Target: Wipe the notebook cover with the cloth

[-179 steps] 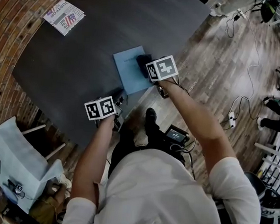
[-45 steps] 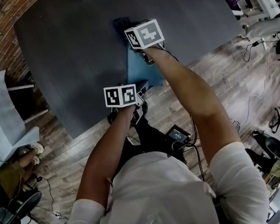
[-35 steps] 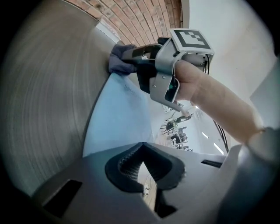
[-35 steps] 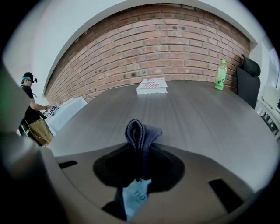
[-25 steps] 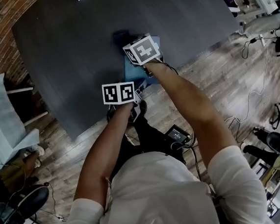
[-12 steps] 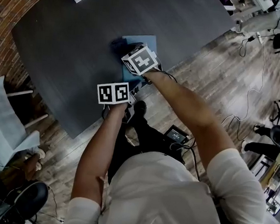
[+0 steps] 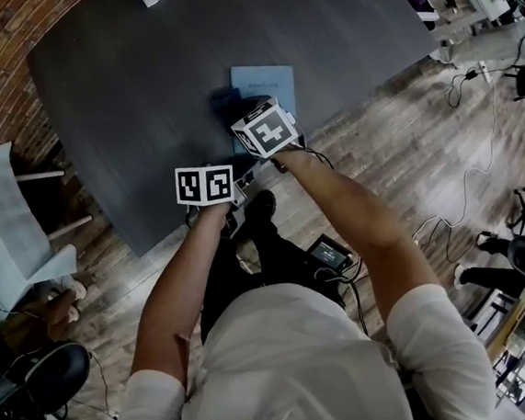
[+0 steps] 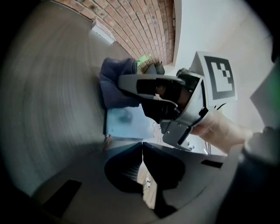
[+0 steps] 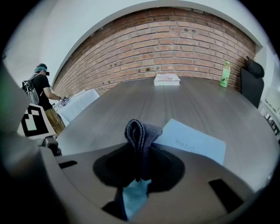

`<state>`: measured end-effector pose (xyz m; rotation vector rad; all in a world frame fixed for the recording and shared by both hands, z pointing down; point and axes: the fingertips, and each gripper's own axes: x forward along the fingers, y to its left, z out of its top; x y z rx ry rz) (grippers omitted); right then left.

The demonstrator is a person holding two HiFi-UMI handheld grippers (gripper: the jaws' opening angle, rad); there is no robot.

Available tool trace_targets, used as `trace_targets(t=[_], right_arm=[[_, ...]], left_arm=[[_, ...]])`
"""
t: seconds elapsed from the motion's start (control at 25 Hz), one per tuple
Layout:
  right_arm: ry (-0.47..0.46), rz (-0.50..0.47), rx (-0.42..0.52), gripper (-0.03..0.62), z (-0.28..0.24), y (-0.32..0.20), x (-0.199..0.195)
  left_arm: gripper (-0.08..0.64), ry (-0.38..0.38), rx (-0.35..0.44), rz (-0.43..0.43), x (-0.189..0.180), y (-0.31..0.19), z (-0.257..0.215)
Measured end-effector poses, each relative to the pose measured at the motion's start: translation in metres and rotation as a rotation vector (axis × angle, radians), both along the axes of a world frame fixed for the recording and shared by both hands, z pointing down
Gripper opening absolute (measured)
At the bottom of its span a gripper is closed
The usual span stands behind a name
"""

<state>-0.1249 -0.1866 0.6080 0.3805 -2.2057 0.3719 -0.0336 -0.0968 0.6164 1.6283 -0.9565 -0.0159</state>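
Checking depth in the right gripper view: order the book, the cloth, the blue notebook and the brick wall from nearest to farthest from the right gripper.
1. The cloth, clamped in the right gripper.
2. The blue notebook, just ahead, right of centre.
3. The book, at the far end of the table.
4. The brick wall, behind the table.

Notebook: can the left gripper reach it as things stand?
Probably yes. The notebook's edge nearest the left gripper lies bare just ahead of its shut, empty fingers. The right gripper, shut on the cloth, sits farther along the cover, not in between.
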Motion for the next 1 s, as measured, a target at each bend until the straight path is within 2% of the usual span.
trace_targets(t=[0.16,0.6,0.8,1.0], right_arm=[[0.0,-0.014,0.001,0.1,0.0,0.015,0.003],[0.001,0.018,-0.043,0.1,-0.004,0.061,0.02],[-0.031,0.046,-0.08,0.1,-0.016,0.087,0.027],[-0.103,0.124,-0.109,0.101,-0.041,0.104,0.031]], left_arm=[[0.008,0.069,0.032,-0.03,-0.009,0.015,-0.014],[0.009,0.119,0.109,-0.085,-0.039,0.056,-0.047],[0.009,0.126,0.156,-0.098,-0.057,0.073,-0.068],[0.009,0.152,0.25,-0.124,-0.082,0.09,-0.098]])
